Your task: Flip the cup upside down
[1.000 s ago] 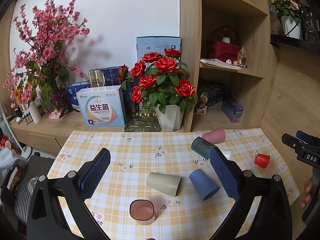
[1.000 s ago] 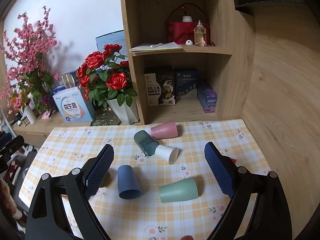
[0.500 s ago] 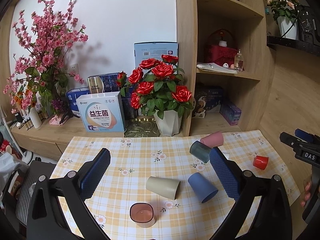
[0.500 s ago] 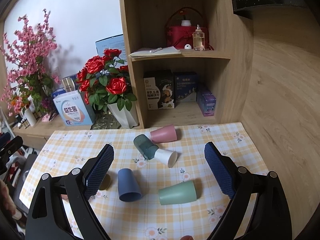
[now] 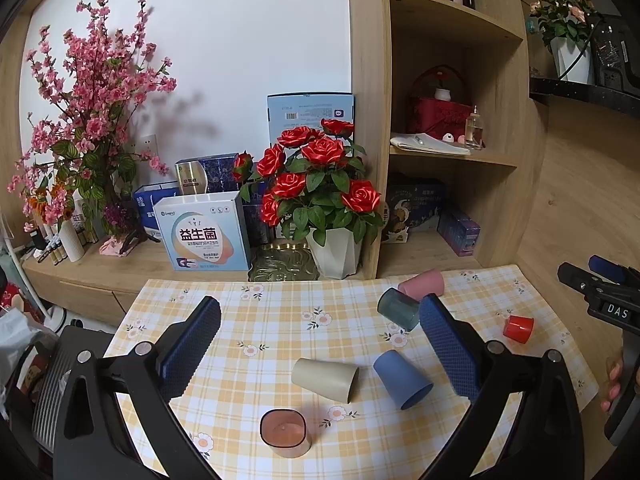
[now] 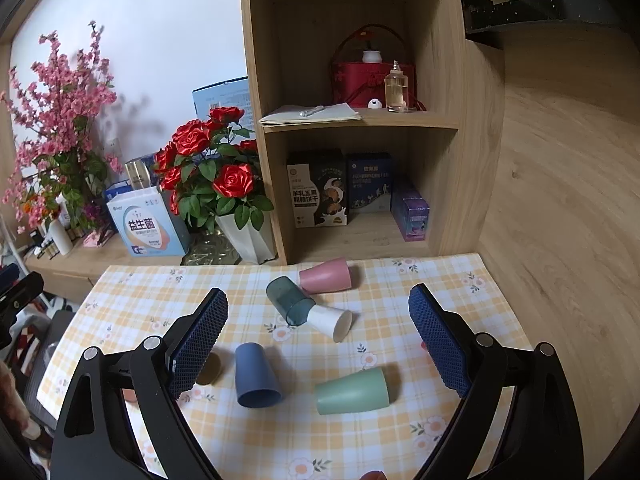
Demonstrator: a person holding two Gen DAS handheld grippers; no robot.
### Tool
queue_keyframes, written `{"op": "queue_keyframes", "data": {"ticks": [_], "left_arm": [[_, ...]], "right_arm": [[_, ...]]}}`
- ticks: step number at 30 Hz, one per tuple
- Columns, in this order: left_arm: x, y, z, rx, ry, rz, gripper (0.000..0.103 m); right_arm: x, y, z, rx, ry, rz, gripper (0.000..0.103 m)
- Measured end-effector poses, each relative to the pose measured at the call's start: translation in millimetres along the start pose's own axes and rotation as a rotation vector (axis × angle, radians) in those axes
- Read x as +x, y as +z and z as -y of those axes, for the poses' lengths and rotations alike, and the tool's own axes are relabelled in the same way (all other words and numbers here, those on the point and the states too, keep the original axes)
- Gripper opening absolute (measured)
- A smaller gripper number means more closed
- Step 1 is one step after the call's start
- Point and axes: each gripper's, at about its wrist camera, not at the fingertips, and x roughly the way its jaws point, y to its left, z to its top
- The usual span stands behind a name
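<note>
Several cups lie on a yellow checked tablecloth (image 5: 280, 320). In the left wrist view a beige cup (image 5: 325, 374), a blue cup (image 5: 402, 379), a dark teal cup (image 5: 398, 309), a pink cup (image 5: 423, 283) and a small red cup (image 5: 518, 329) lie on their sides; a brown translucent cup (image 5: 285, 433) stands upright at the front. My left gripper (image 5: 320, 348) is open and empty above them. In the right wrist view a green cup (image 6: 353, 391), blue cup (image 6: 256, 381), teal cup (image 6: 290, 300), white cup (image 6: 332, 322) and pink cup (image 6: 326, 276) lie tipped over. My right gripper (image 6: 316, 340) is open and empty.
A white pot of red roses (image 5: 320, 200), boxes (image 5: 202, 234) and a gold tray (image 5: 282, 266) stand on the wooden ledge behind the table. A wooden shelf unit (image 6: 360, 120) holds boxes and a red basket. A wooden wall (image 6: 560, 200) bounds the right side.
Both grippers have drawn back and risen slightly, so the table and cups sit a little lower and farther in view. Both stay open. No cup has moved.
</note>
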Motion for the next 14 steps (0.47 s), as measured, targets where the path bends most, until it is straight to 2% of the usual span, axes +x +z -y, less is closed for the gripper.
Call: {"op": "queue_keyframes", "data": {"ticks": [14], "left_arm": [[-5.6, 3.9, 1.9, -0.001, 0.021, 0.008, 0.097]], "right_arm": [[-0.6, 0.0, 0.1, -0.001, 0.000, 0.000, 0.089]]}}
